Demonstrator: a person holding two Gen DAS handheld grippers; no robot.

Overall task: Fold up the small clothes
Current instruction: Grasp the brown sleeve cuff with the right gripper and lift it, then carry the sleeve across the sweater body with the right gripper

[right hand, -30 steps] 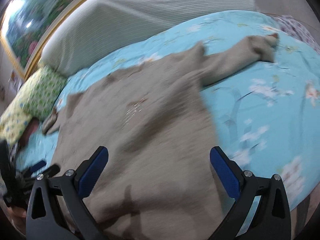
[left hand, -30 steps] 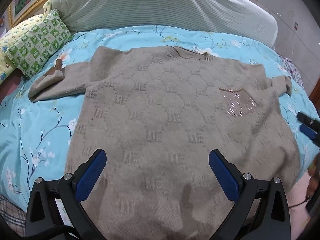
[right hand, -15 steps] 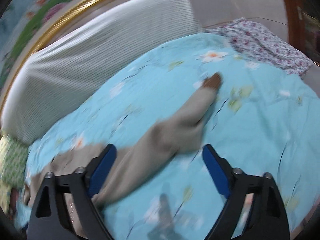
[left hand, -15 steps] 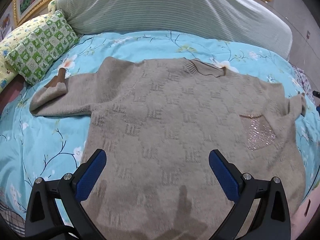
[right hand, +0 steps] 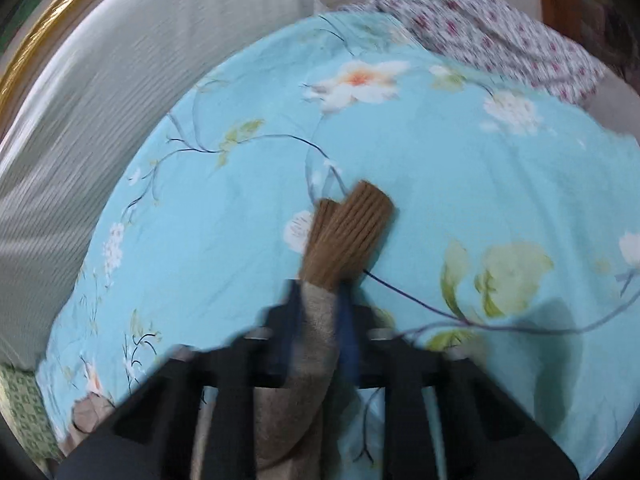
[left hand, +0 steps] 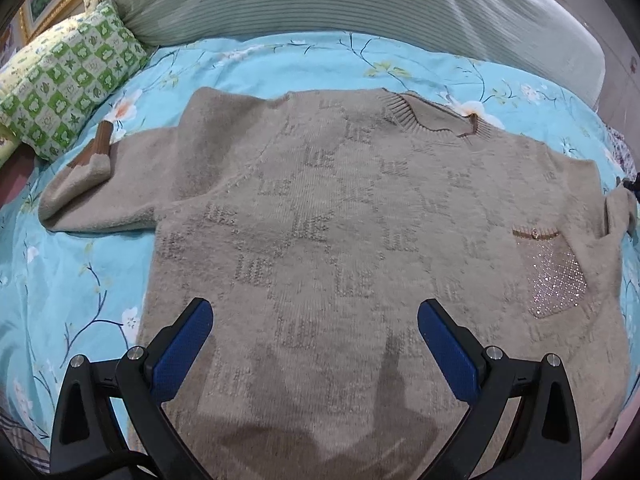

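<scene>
On the bed (left hand: 248,64), sweater (left hand: 340,240) lies flat. Right hand-held gripper (right hand: 320,312) is clamped on the sleeve (right hand: 316,344); left hand-held gripper (left hand: 316,332) hovers apart. Next, I'd guess: fold that sleeve inward.

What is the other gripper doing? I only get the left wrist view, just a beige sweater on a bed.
Observer: The right gripper has shut on the sweater's sleeve.
Operator: Which part of it?
Observer: Just behind the brown ribbed cuff, which sticks out past the fingers.
Operator: What's around it?
Observer: The blue floral bedsheet, with a purple-flowered cloth beyond it.
</scene>
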